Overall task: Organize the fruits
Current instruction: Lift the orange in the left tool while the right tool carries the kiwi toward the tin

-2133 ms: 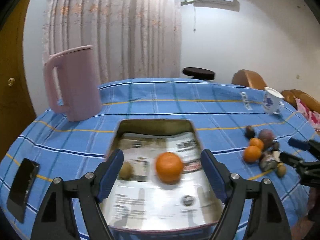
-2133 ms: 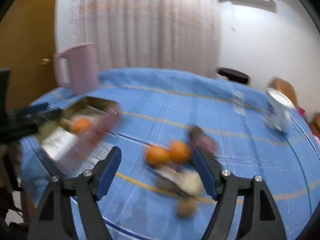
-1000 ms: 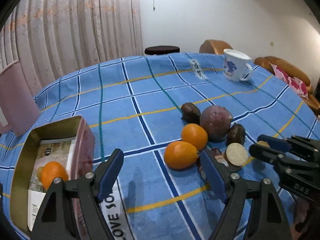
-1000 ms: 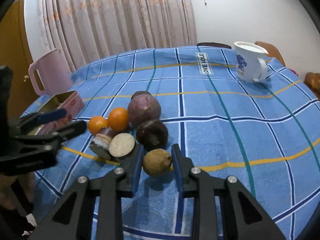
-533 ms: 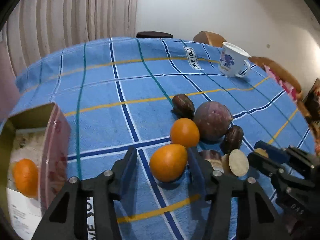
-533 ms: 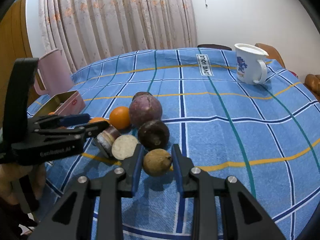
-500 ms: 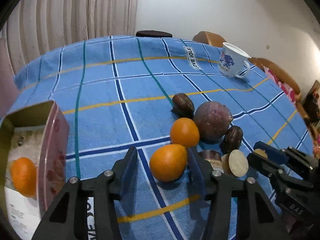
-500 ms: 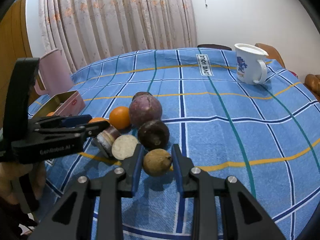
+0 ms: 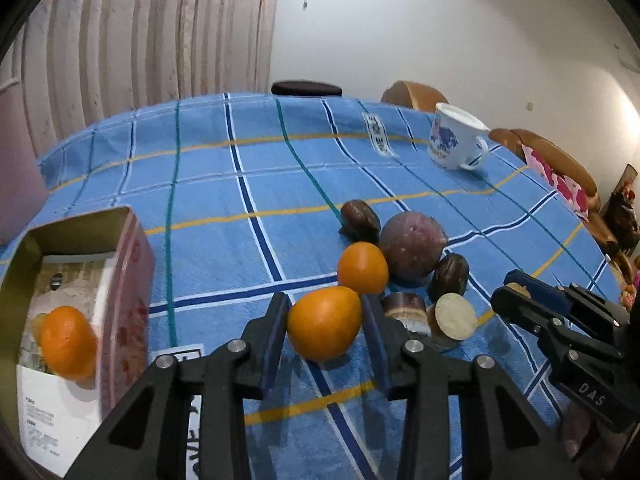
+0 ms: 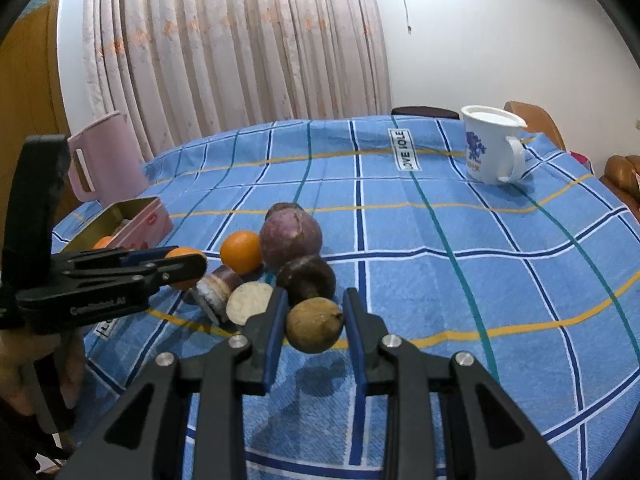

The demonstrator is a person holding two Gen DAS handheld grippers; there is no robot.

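My left gripper [image 9: 324, 320] is shut on an orange [image 9: 325, 322], lifted a little off the blue checked cloth. My right gripper [image 10: 314, 322] is shut on a small brown fruit [image 10: 314, 324], lifted just above the cloth. Beside them lies a pile: a second orange [image 9: 362, 267], a large purple fruit [image 9: 412, 246], two dark brown fruits [image 9: 450, 274], and cut pieces with pale faces [image 9: 456, 316]. A pink tin box [image 9: 128, 280] at the left holds another orange [image 9: 66, 342]. The left gripper also shows in the right wrist view [image 10: 188, 266].
A white mug [image 10: 490, 152] with a blue print stands at the back right. A pink jug [image 10: 104, 160] stands at the back left behind the box. The round table's edge curves near both grippers. Chairs stand beyond the far edge.
My left gripper swung from the box to the pile, closed on the nearest orange and lifted it slightly. My right gripper closed on the small brown fruit and raised it a little.
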